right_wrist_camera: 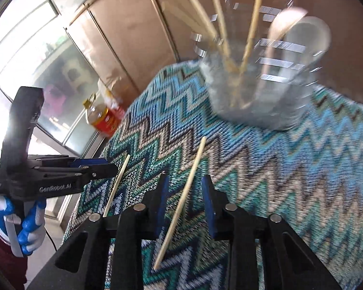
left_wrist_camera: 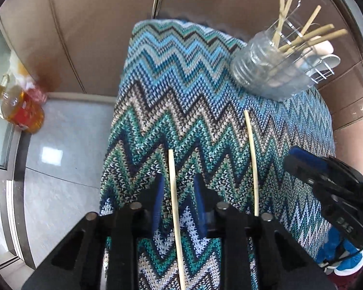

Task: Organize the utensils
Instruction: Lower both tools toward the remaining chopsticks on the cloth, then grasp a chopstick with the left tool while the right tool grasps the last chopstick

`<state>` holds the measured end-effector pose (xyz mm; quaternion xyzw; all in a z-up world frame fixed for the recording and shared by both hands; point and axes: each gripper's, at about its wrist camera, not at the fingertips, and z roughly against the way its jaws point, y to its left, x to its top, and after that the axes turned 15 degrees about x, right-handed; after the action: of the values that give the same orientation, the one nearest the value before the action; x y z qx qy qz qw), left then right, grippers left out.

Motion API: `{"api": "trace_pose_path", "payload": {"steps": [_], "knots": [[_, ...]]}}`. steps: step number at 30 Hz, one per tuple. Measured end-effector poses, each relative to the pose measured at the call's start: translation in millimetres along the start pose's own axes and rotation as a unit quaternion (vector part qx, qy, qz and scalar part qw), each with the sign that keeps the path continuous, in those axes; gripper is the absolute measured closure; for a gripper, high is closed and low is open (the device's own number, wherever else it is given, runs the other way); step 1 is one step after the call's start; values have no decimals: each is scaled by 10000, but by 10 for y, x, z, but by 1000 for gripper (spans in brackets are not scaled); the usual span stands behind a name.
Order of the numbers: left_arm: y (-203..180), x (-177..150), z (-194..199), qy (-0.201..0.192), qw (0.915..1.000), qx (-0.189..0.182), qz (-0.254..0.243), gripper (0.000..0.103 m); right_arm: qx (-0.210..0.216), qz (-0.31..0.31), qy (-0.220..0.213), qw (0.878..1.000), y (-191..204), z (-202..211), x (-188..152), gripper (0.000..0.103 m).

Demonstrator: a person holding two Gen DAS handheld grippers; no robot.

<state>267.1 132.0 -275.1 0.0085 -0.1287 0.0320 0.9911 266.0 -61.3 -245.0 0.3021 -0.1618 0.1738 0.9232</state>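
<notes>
Bamboo: two chopsticks (left_wrist_camera: 175, 207) (left_wrist_camera: 252, 162) on cloth (left_wrist_camera: 181, 91), five in jar (left_wrist_camera: 271, 70).

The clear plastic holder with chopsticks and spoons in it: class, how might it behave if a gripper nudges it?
The clear holder looks thin-walled, so probably light and easily shoved. Its chopsticks stand tall and lean outward, so it may tip. The knitted cloth beneath should resist sliding, favouring toppling.
</notes>
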Motion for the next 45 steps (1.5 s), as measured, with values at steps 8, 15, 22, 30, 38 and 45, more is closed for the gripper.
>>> {"api": "trace_pose_path", "payload": {"steps": [8,15,22,30,38,45], "knots": [[20,60,-126,148,9997,5,-193,89,-92,-261,360,9990,-118,-397,183,86],[51,111,-312,354,9991,-6,-215,95,-328,-231,650,9971,-141,-622,216,88],[-30,179,-356,375,9984,184,-377,96,-420,-155,706,9965,-105,-678,248,88],[-255,198,-360,283,9977,516,-347,98,-212,-203,573,9979,-114,-617,223,98],[-383,12,-154,-21,9985,537,-40,98,140,219,-6,9997,127,-47,14,98],[-374,-247,525,-813,9958,401,111,98,363,597,-735,9948,342,573,-208,98]]}}
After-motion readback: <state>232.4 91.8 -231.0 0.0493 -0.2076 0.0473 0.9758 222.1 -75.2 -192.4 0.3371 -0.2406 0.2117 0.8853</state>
